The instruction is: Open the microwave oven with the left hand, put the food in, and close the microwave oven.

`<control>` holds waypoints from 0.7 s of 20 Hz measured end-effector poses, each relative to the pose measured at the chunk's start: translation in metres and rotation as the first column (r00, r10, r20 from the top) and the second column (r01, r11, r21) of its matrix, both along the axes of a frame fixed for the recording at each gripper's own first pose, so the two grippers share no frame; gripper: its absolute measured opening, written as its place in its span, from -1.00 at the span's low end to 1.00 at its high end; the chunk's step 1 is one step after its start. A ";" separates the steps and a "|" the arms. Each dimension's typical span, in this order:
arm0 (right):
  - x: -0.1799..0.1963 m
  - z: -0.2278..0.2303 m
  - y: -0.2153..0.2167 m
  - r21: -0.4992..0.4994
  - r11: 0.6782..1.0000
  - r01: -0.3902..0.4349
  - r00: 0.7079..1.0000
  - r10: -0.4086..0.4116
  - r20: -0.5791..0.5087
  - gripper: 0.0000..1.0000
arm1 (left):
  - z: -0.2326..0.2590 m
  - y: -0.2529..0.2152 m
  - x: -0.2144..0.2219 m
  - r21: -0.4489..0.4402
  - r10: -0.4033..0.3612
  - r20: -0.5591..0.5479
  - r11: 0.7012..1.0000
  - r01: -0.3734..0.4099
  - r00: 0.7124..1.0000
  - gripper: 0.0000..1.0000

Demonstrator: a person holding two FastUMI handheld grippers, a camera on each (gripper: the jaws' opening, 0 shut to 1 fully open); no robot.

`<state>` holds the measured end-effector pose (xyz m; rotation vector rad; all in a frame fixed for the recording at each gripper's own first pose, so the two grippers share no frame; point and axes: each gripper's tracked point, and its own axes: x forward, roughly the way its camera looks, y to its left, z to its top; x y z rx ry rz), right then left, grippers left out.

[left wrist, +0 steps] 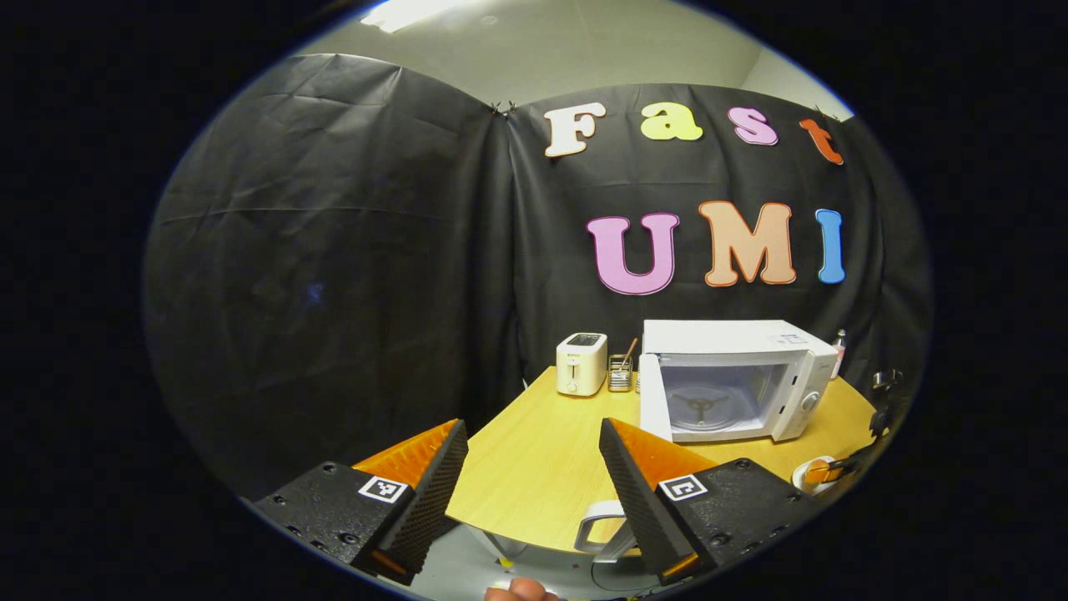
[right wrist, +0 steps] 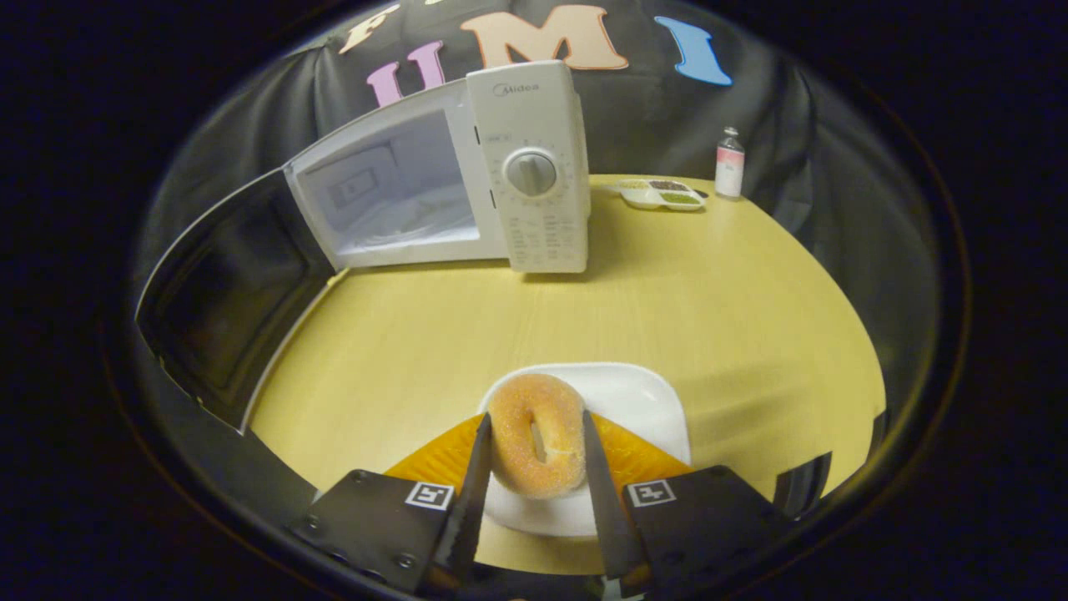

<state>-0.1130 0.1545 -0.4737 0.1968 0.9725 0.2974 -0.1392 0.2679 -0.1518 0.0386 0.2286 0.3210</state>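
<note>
A booth draped in creased black cloth (left wrist: 334, 250) is seen around a pale wooden table (left wrist: 534, 467), with a plain ceiling and a bright light panel (left wrist: 400, 12) glimpsed at 12 o'clock in the left gripper view. The white microwave oven (left wrist: 734, 380) is stood toward the back of the table at about 3 o'clock in that view, its door (left wrist: 655, 396) swung wide and its turntable (left wrist: 701, 409) exposed. A white toaster (left wrist: 581, 364) and a small wire holder (left wrist: 619, 373) are placed just beside the oven, to its 9 o'clock side. The left gripper (left wrist: 534, 472) is held above the table's near edge with its fingers spread well apart and nothing between them.

In the right gripper view, the oven's control panel and dial (right wrist: 531, 173) are shown at 12 o'clock, and the dark-windowed door (right wrist: 225, 300) is seen hanging open at 9 o'clock. A sugared doughnut (right wrist: 536, 445) is seen over a white plate (right wrist: 642, 401) near the front of the table, at 6 o'clock, and is pinched on both sides by the fingers of the right gripper (right wrist: 534, 455). A sectioned dish of small foods (right wrist: 663, 194) and a small bottle (right wrist: 730, 164) are set at the far rim of the table, near 1 o'clock. The tabletop's grain is lit evenly.
</note>
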 end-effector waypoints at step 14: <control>0.070 0.071 0.166 0.515 0.791 0.329 0.942 -0.232 -0.244 0.10 | -0.001 -0.009 0.010 -0.127 -0.024 0.062 0.991 0.032 0.998 0.90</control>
